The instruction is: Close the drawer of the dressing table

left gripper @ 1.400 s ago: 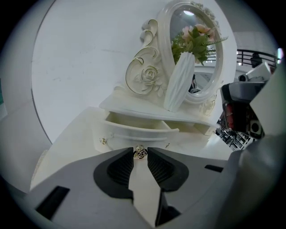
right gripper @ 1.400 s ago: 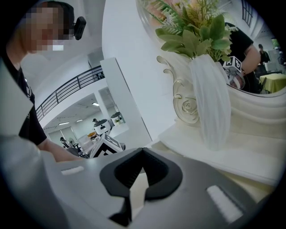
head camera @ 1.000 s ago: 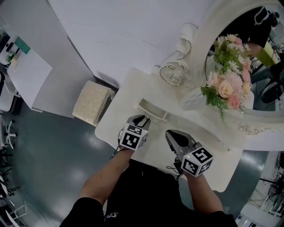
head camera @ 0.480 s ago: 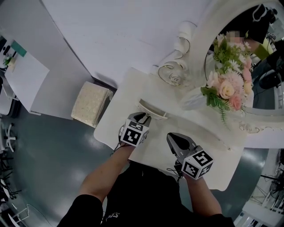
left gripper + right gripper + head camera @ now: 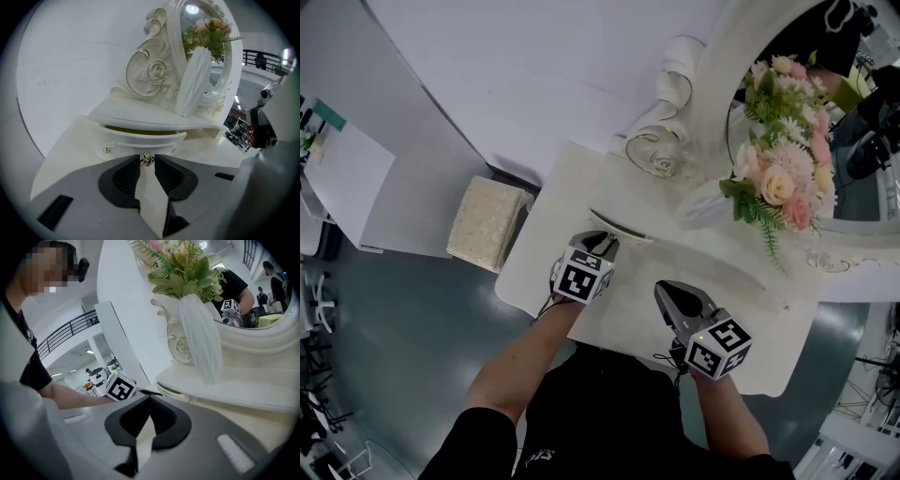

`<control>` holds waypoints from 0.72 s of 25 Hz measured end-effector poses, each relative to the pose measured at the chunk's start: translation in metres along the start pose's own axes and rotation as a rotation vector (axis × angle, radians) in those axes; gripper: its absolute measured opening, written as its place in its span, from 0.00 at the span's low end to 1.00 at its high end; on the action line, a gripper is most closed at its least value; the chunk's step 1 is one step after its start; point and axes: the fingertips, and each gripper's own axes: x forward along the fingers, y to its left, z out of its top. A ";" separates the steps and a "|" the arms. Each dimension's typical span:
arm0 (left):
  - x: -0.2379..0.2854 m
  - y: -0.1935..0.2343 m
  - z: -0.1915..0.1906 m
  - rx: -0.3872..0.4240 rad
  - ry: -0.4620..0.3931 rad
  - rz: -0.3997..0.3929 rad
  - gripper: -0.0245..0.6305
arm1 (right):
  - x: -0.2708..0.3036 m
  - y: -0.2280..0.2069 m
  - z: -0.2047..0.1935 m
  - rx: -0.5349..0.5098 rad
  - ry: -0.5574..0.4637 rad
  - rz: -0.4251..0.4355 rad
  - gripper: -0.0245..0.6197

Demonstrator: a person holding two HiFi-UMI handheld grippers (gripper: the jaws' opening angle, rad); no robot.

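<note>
On the dressing table (image 5: 741, 281), the drawer (image 5: 619, 228) lies at 12 o'clock of the left gripper (image 5: 600, 242) and stands slightly open; its contents cannot be seen. The left gripper is clamped on the drawer's small gold knob (image 5: 146, 160). The right gripper (image 5: 149, 397), at 4 o'clock of the left, is empty, its jaw tips together. A white ribbed vase (image 5: 705, 208) at 2 o'clock of the drawer holds pink and white flowers (image 5: 783, 169). The grippers bear square markers (image 5: 579, 279); no writing is legible. The drawer protrudes less than one second earlier.
</note>
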 end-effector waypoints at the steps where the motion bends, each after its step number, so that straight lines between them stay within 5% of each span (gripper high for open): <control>1: 0.001 0.000 0.001 0.001 0.000 -0.003 0.19 | -0.001 -0.001 -0.001 0.002 0.000 -0.004 0.05; 18: 0.022 0.004 0.024 0.034 -0.003 -0.024 0.19 | -0.024 -0.020 -0.010 0.042 -0.020 -0.087 0.05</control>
